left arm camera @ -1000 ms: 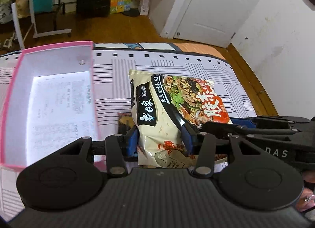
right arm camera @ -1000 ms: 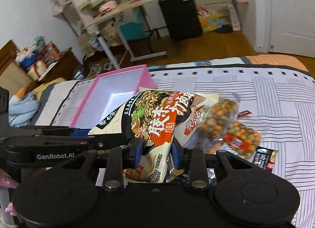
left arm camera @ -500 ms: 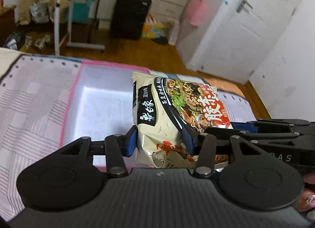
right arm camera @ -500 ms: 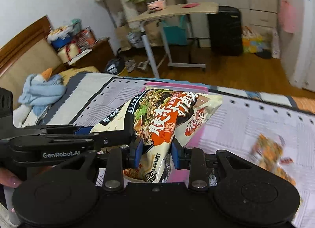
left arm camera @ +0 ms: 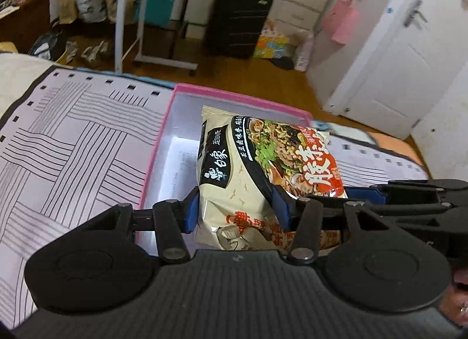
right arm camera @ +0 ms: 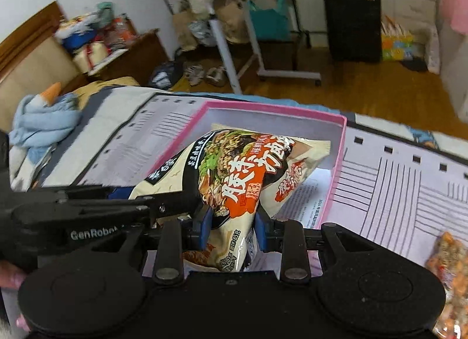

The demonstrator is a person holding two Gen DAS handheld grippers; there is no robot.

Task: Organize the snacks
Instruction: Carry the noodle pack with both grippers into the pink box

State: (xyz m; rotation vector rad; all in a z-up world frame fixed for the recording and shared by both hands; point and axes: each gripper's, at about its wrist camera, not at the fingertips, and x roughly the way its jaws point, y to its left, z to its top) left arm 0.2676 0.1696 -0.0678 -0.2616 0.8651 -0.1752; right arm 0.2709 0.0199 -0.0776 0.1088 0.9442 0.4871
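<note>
Dim indoor light, motion blur, fisheye-warped edges

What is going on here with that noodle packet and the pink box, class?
A person is tidying snacks on a bed. Both tools grip one instant noodle packet: the left hand-held gripper and the right hand-held gripper are each shut on its lower part. The packet is held over the open pink box, not yet released. A bag of mixed nuts lies on the patterned bedspread.

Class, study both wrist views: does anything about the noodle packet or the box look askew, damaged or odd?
The noodle packet is pinched by both the left gripper and right gripper, so it hangs tilted and creased over the pink box. Nothing looks torn or spilled.
</note>
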